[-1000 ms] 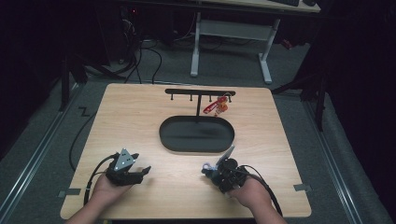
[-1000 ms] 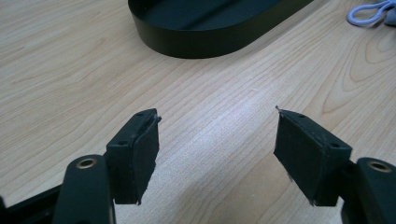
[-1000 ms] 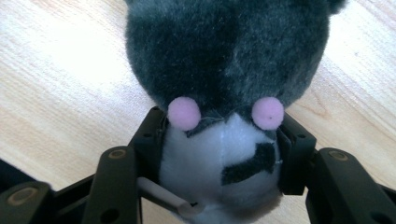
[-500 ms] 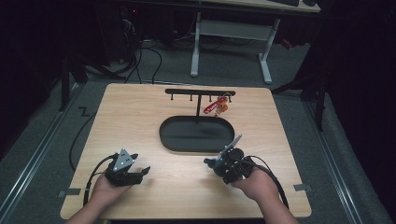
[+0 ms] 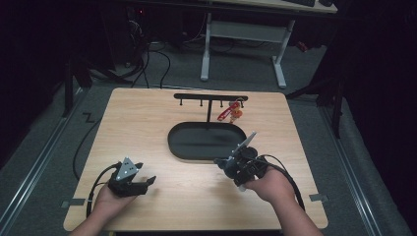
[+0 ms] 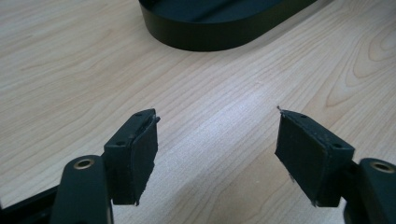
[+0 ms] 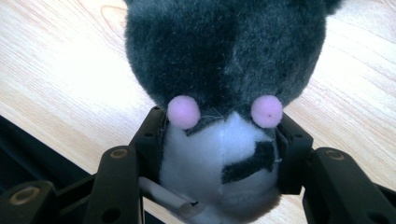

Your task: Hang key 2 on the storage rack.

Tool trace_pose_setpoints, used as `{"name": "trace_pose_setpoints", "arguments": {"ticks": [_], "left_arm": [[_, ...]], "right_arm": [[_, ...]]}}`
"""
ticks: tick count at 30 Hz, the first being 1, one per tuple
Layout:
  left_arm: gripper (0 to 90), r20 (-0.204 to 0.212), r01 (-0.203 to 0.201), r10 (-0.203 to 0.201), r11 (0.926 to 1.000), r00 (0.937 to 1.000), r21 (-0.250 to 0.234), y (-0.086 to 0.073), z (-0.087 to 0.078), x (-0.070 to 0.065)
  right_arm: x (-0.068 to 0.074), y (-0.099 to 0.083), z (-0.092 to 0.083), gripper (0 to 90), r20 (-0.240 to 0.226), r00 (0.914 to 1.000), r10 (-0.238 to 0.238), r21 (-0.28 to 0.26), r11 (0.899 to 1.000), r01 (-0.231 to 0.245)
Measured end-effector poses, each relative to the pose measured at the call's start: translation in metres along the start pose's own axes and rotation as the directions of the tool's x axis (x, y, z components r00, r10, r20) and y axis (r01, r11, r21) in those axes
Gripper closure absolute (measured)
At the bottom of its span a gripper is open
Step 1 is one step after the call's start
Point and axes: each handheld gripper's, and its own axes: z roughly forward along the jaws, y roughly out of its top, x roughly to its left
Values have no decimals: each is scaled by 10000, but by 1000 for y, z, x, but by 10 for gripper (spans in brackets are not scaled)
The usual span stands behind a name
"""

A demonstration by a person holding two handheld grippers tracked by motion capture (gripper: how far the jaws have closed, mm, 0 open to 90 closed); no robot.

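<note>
A small plush toy, dark grey on top with a white belly and two pink pom-poms, sits between the jaws of my right gripper, which is shut on its white part. In the high view that right gripper hangs above the table by the near right end of the black oval tray, with the toy at its tip. My left gripper rests low at the front left, open. Its pads stand apart over bare wood.
A black hook rack stands behind the tray, and a red and orange trinket hangs from its right end. The tray's wall lies ahead of the left gripper. Cables trail from both grippers toward the table's front edge.
My right hand has risen with the plush toy and moved a little toward the tray. The left hand has stayed where it was.
</note>
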Motion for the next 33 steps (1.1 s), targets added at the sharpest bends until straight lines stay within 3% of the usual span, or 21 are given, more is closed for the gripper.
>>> {"name": "trace_pose_setpoints", "arguments": {"ticks": [11, 18, 24, 31, 33], "left_arm": [[285, 43, 7, -7, 10000, 10000, -41, 1, 1, -2], [265, 243, -164, 164, 9999, 9996, 13, 3, 5, -5], [245, 181, -243, 243, 9997, 9995, 5, 3, 3, -6], [159, 42, -17, 17, 10000, 10000, 24, 3, 3, -3], [110, 87, -49, 47, 9999, 10000, 163, 3, 5, -5]], "right_arm": [[-3, 12, -16, 488, 379, 9992, 83, -210, 9998, -75], [-9, 26, -30, 487, 325, 9991, 273, -565, 9981, -255], [-13, 40, -40, 486, 72, 9992, 394, -525, 9979, -390], [-16, 56, -53, 486, 52, 9984, 555, -635, 9965, -551], [-17, 59, -57, 486, 280, 9983, 520, -790, 9956, -496]]}}
